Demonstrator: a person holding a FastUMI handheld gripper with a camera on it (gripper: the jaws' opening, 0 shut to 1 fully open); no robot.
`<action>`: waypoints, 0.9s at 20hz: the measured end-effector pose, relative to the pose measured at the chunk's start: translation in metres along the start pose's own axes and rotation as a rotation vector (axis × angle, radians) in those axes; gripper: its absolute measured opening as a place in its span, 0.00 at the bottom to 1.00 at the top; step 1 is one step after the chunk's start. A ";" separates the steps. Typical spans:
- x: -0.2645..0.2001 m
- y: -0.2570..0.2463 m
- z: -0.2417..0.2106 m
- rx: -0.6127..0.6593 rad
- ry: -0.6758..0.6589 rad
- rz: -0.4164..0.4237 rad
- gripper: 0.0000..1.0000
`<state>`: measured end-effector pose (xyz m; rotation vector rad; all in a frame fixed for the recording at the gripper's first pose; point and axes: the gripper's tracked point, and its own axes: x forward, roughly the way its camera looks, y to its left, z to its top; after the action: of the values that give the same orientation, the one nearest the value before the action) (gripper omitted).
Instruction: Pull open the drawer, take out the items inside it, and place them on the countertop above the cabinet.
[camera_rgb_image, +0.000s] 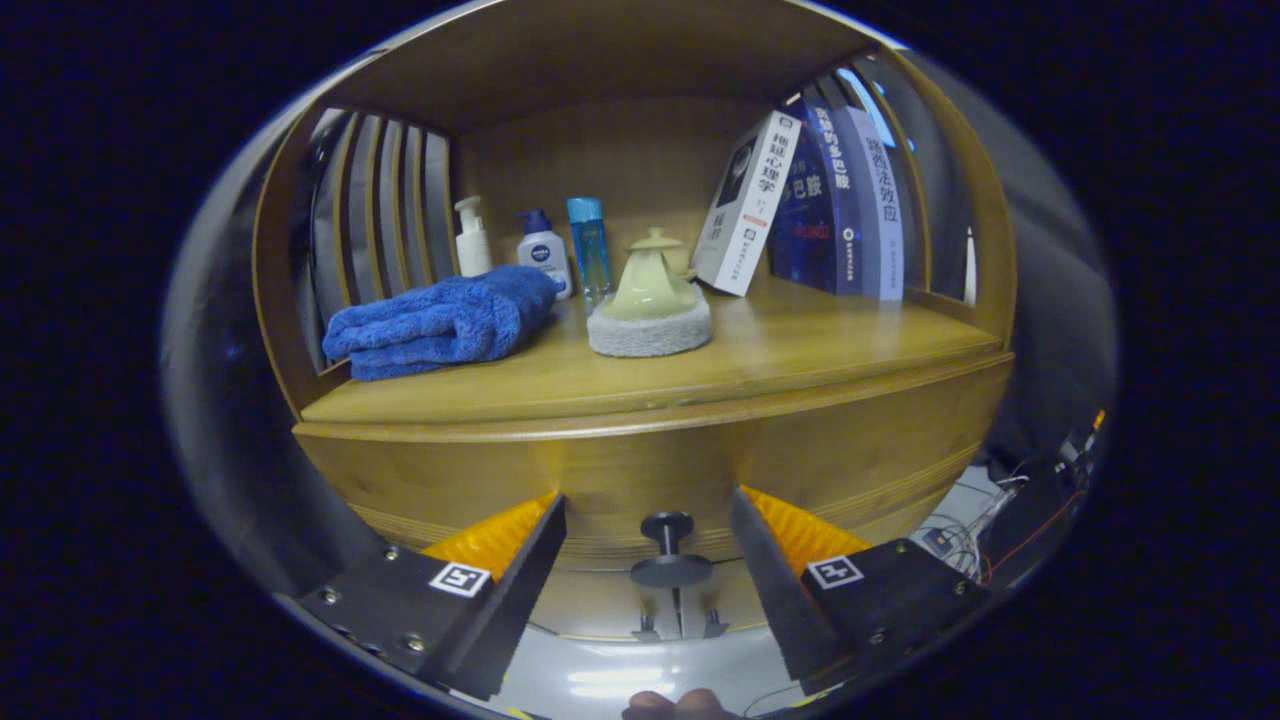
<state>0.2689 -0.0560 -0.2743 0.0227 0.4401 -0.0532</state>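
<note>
the gripper (648, 520) hangs wide open and holds nothing, its two fingers flanking the small dark round knob (668, 524) of the closed wooden drawer (640, 480), without touching it. above the drawer, the wooden countertop (800, 350) carries a folded blue plush towel (440, 322) near its left edge, a pale green lidded pot on a grey round pad (650, 300) at the middle, three bottles (540, 250) along the back, and leaning books (810, 205) toward the right back corner.
</note>
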 end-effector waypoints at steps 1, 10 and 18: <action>0.001 0.000 -0.004 -0.014 0.013 0.003 0.99; -0.040 -0.001 -0.033 0.115 0.065 -0.001 0.99; -0.138 0.014 -0.024 0.062 -0.054 0.006 0.99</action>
<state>0.1345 -0.0348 -0.2374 0.0838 0.3839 -0.0613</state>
